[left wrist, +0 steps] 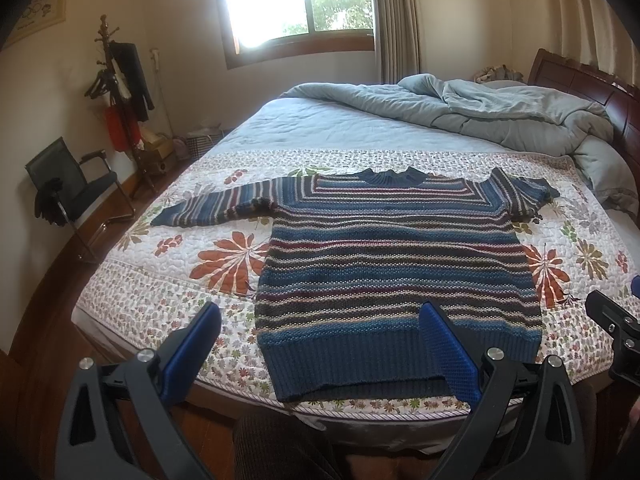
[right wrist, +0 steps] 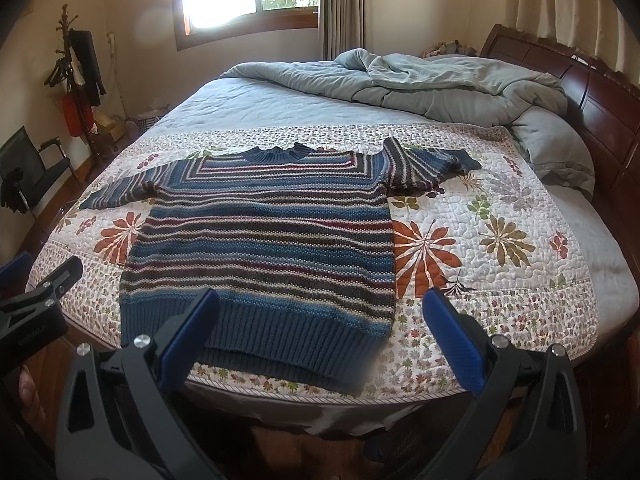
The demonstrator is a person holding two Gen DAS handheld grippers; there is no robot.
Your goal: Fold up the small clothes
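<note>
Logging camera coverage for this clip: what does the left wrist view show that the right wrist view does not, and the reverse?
Only the left wrist view shows the framed picture on the wall and the left tool head-on, open, its inner finger over the hem.

Only the right wrist view shows the grey pillow by the dark wooden headboard and the right tool head-on, open.

Both show the blue striped knit sweater spread flat on the floral quilted bedspread, the rumpled grey duvet, the window and the black office chair.
</note>
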